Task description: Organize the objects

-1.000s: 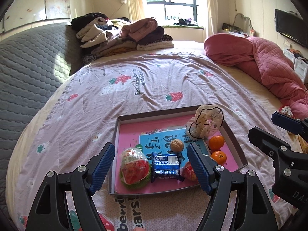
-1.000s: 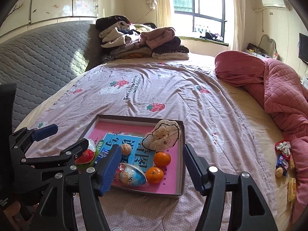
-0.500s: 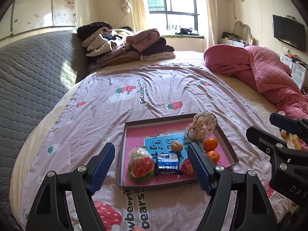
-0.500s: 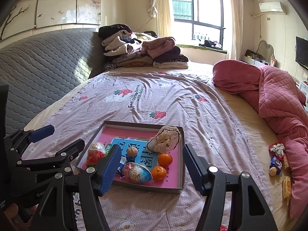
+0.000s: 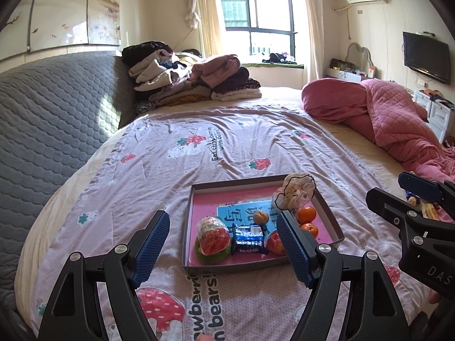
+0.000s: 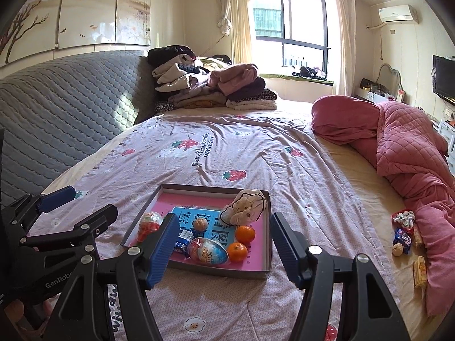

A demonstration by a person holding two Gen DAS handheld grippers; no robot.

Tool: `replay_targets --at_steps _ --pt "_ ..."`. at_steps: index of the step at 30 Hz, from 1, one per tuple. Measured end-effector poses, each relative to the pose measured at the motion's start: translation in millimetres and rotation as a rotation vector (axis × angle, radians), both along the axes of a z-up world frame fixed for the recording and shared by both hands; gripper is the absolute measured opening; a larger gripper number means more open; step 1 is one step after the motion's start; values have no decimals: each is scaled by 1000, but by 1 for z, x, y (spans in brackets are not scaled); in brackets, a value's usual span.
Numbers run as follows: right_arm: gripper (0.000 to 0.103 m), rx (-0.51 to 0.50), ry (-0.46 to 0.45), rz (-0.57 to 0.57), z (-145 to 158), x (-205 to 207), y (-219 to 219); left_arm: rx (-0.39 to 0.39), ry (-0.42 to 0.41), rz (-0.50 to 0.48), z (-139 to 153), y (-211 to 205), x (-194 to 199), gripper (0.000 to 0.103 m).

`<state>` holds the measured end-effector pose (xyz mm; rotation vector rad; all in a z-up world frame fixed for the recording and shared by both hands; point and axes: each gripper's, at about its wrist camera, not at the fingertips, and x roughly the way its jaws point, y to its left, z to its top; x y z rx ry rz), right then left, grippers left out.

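Home bedroom: bed [image 5: 241,147], folded clothes pile [image 5: 193,82], wall TV [image 5: 426,54], curtained window [image 6: 290,34].

You get strong daylight from the window [image 5: 257,22] at the far wall, and its panes are blown out to white in both views. Left of the window, a sunlit patch falls on the grey quilted headboard [image 6: 71,105]. Nearer you than the window, the bedspread [image 5: 227,147] is evenly lit, with soft shadows in its wrinkles. Fisheye distortion bends the walls, and black vignetting fills the corners. Focus is sharp, with no motion blur.
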<state>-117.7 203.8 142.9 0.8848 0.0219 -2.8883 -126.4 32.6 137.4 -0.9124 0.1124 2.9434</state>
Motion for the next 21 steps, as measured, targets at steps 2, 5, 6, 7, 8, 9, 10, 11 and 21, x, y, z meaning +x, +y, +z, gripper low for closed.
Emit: replay_targets --at_steps 2,5,6,7,8,9,10,11,21 --pt "66 -2 5 -2 0 3 1 2 8 4 0 -2 5 79" --pt "66 -5 13 -7 -2 9 2 17 22 14 -1 -6 14 79" --pt "66 -8 11 -7 -3 11 3 22 25 16 -1 -7 17 79" --pt "66 -12 11 -8 -4 13 4 26 29 20 -2 -9 19 79" --pt "66 -14 12 -10 -6 14 5 29 33 25 -2 -10 21 79" --pt "66 -13 12 -12 -7 16 5 30 33 26 -4 -11 22 79" --pt "66 -10 15 -16 -10 18 5 31 31 28 -6 -12 23 79" --pt "66 -11 15 -17 -12 19 4 31 27 30 -8 -14 24 79" --pt "66 -11 10 -19 -37 25 4 32 13 52 -40 -24 27 79"
